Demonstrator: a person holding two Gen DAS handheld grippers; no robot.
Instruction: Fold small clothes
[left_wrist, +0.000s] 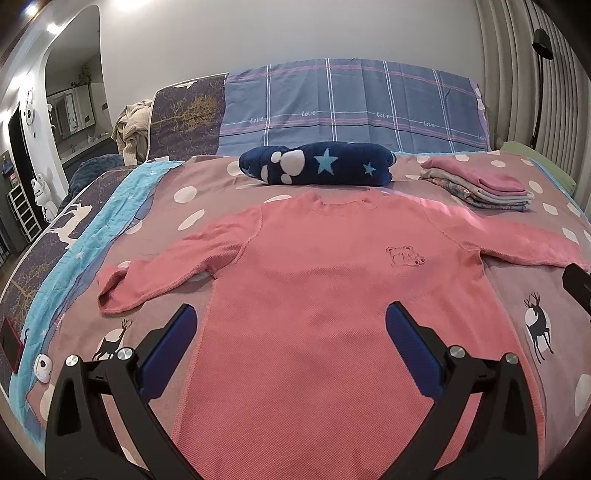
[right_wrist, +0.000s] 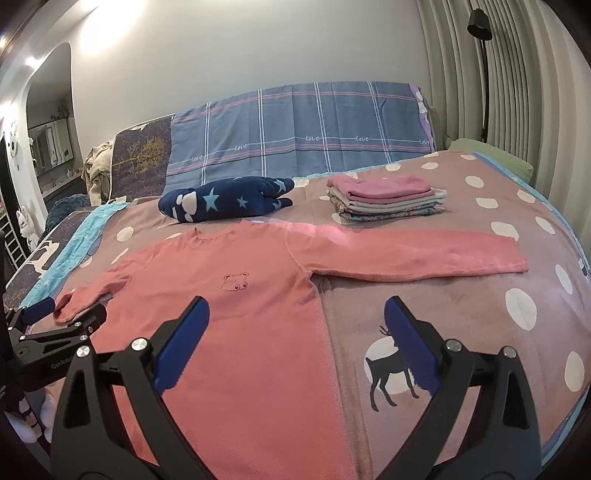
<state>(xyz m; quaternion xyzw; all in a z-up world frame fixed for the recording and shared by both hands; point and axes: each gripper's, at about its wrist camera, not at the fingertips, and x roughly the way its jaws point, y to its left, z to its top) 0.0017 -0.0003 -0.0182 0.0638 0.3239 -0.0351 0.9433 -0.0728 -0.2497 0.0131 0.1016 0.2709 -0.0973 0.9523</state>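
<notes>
While the pink sweater (left_wrist: 332, 295) lies flat, face up, on the bed's dotted blanket (left_wrist: 207, 184), the left wrist view shows the left gripper (left_wrist: 291, 325) poised above the garment's lower body, its blue-padded fingers (left_wrist: 170, 347) spread wide and holding nothing. One sleeve bends toward the blanket's left border, its cuff curled; the other runs right, where a black piece of the right gripper (left_wrist: 578, 288) enters the picture's edge. Beyond the collar sit a navy star-patterned bundle (left_wrist: 317, 164) and, well apart to the right, a stack of folded clothes (left_wrist: 480, 184). "Love" repeats in script across the plaid cover (left_wrist: 351, 103) at the headboard.

From the right wrist view, the right gripper (right_wrist: 297, 343) hangs over the sweater's side seam, one finger above the fabric, the other above a deer print (right_wrist: 388, 369) on bare blanket; its fingers stand wide apart, empty. Open blanket stretches right to the bed's rounded edge. At far left the left gripper (right_wrist: 62, 314) sits close by the curled cuff, lettering on its black frame too small to read. "Love" shows again on the plaid cover (right_wrist: 295, 129).
</notes>
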